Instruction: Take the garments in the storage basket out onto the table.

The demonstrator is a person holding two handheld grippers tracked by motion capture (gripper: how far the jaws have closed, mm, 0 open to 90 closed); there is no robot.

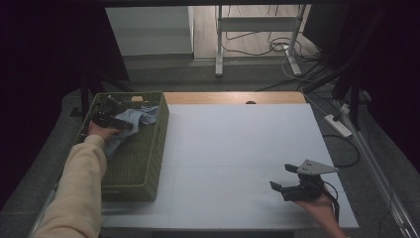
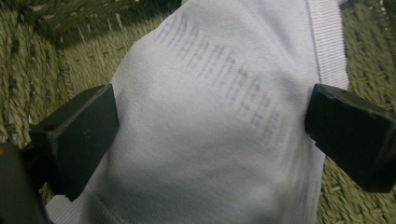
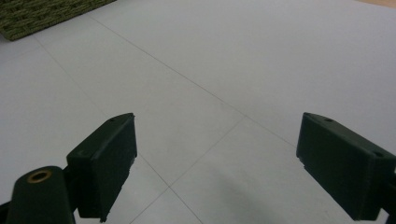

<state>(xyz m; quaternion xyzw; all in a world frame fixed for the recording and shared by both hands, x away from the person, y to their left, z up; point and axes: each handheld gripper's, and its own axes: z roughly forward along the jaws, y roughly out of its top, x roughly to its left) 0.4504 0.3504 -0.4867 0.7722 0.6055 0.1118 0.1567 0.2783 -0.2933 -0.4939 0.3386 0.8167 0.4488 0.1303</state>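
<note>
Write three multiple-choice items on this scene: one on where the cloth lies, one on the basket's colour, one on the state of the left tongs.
1. Where does the pale blue cloth lie?
A. on the white table top
B. inside the woven basket
C. on the floor

2. What colour is the woven basket?
A. olive green
B. red
C. white

3. How do the left tongs stand?
A. shut and empty
B. open, one jaw on each side of the cloth
C. open over the bare table top

Right letters: 1 B, as the high view shows the cloth within the basket's walls; 2 A, as its weave is green in the high view and the left gripper view; 3 B, as the left gripper view shows the jaws spread wide with the cloth between them.
</note>
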